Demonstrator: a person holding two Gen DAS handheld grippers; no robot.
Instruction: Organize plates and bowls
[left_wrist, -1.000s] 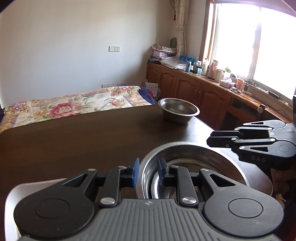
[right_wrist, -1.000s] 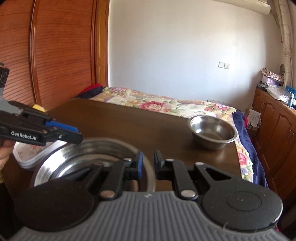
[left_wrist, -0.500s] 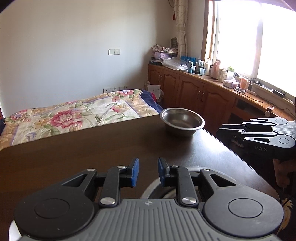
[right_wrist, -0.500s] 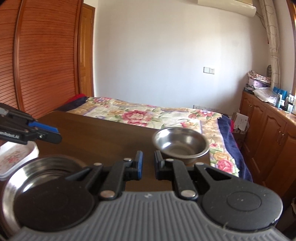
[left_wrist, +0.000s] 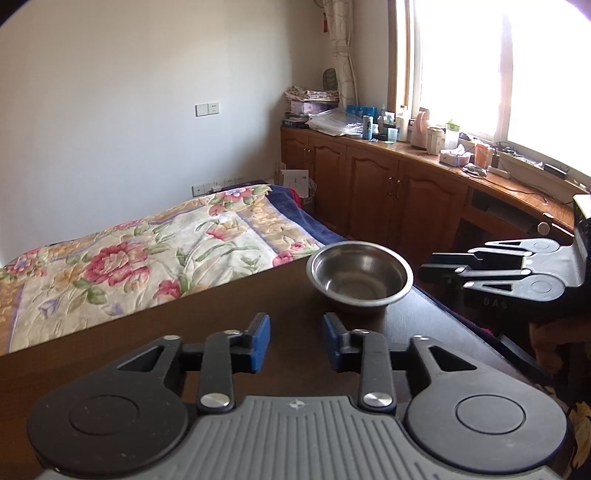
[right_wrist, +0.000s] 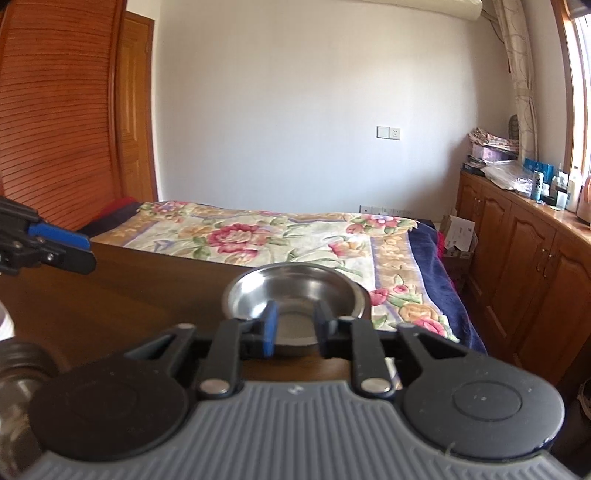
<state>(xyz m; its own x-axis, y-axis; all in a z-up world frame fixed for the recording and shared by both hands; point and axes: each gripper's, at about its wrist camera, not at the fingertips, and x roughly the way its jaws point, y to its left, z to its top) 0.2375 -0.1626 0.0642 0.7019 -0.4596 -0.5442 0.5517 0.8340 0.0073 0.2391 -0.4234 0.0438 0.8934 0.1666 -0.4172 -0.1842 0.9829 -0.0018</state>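
Steel is what you are lining up on: the small round stainless-steel bowl (right_wrist: 295, 295) is sitting near the far right corner of the dark brown wooden table (right_wrist: 122, 295), at about one o'clock from your left-hand gripper (left_wrist: 295, 345) and dead ahead at twelve o'clock from your right-hand gripper (right_wrist: 294, 326). You are holding the right gripper with its jaws parted and gripping nothing, and through the gap between its blue-padded fingers (right_wrist: 269, 326) the bowl's near wall is showing, so you seem to be squaring up to pinch the rim; whether a pad is already touching metal, the frames are not making clear. You are keeping the left gripper parted a moderate way too, carrying nothing, hovering over bare tabletop with the bowl well beyond its tips, probably so it is staying out of the right hand's path. At the right camera's eight o'clock, a blurred edge of another shiny steel dish (right_wrist: 18, 365) is peeking in, likely where this bowl is meant to be nested. Because the bowl is standing upright close to the table's edge beside the floral quilted bed (right_wrist: 280, 236), you are wise to be approaching from the table side rather than pushing it outward.
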